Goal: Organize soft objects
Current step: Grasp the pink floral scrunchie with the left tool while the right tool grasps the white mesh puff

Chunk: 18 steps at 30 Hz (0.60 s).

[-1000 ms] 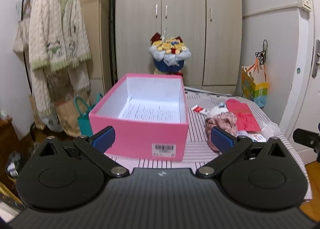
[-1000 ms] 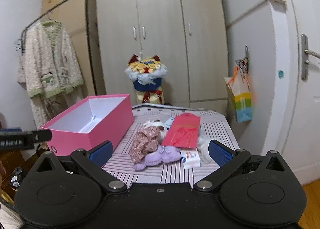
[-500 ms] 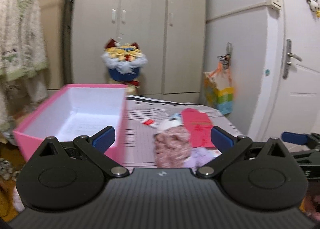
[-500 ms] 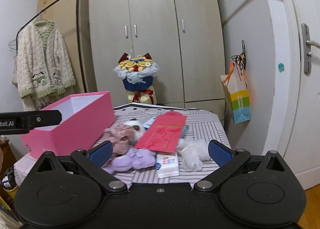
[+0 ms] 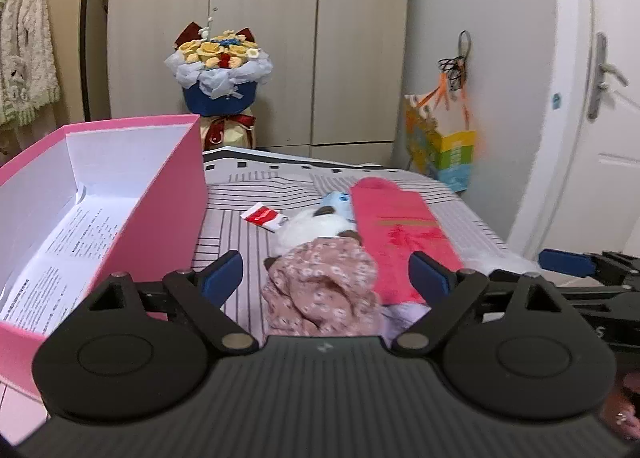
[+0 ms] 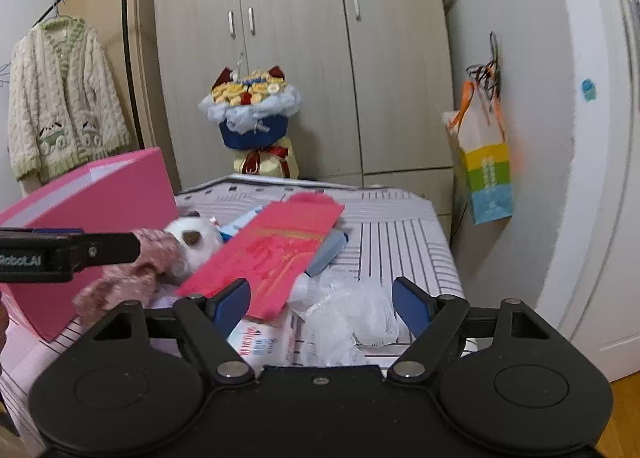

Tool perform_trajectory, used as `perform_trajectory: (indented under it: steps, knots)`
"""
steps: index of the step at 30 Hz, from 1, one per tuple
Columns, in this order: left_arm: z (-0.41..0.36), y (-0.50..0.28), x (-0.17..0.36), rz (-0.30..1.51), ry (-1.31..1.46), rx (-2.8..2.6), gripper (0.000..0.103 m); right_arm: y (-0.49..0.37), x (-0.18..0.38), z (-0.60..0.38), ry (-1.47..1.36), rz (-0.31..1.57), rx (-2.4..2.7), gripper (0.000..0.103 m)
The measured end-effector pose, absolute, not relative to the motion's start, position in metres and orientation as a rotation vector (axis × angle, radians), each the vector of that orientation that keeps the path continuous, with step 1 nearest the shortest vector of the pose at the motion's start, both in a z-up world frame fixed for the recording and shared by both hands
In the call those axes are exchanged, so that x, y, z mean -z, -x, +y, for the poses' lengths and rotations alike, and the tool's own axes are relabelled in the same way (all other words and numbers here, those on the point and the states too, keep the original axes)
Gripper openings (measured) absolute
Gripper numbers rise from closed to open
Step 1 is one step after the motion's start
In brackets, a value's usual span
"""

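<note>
Grippers dominate the foreground of both wrist views, each with jaws apart and nothing pressed between the blue pads. The left gripper (image 5: pixel 322 274), its jaws having just been narrowing, frames a crumpled pink floral cloth (image 5: pixel 320 290) that lies between the fingers without touching either pad. The right gripper (image 6: pixel 322 300), also just narrowing, points at a heap of clear crinkled plastic wrap (image 6: pixel 348 318), with a white tissue packet (image 6: pixel 264 342) just beside its left finger.

Soft items sit in a loose pile on a striped tablecloth (image 5: pixel 240 226). Just behind the floral cloth lies a white plush toy (image 5: pixel 312 228) with brown patches, and a pale purple fabric (image 5: pixel 404 314) peeks out at the cloth's right edge. A long red envelope (image 5: pixel 396 230) rests across the pile, its near end tucked beside the floral cloth. A small red-and-white sachet (image 5: pixel 262 216) lies apart, toward the box.

An open pink box (image 5: pixel 168 194) stands left of the pile, a printed sheet lining its white interior.

Farther back, a bouquet in blue wrap (image 6: pixel 254 114) stands before a grey wardrobe (image 6: pixel 300 38), a cream cardigan (image 6: pixel 60 98) hangs at left, and a colourful gift bag (image 6: pixel 486 174) hangs at right.
</note>
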<state>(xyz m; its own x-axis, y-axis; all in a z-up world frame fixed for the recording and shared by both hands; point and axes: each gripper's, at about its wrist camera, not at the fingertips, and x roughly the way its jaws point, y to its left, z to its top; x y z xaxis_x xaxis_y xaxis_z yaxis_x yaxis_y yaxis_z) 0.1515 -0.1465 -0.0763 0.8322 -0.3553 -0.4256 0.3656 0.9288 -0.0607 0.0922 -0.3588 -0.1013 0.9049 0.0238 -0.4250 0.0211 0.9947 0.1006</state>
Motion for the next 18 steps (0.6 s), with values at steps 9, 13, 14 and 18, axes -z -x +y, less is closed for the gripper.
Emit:
perform_trajectory:
  steps: [9, 13, 14, 18]
  knots:
    - [-0.14, -0.175, 0.105, 0.517, 0.069, 0.405, 0.084, -0.111, 0.116, -0.376, -0.159, 0.486, -0.066, 0.081]
    - [-0.137, -0.183, 0.115, 0.57, 0.111, 0.409, 0.084, -0.114, 0.118, -0.375, -0.144, 0.504, -0.066, 0.071]
    - [-0.136, -0.185, 0.117, 0.584, 0.126, 0.407, 0.084, -0.115, 0.118, -0.374, -0.14, 0.512, -0.065, 0.064]
    - [-0.134, -0.188, 0.121, 0.595, 0.154, 0.409, 0.084, -0.115, 0.121, -0.373, -0.122, 0.529, -0.055, 0.054]
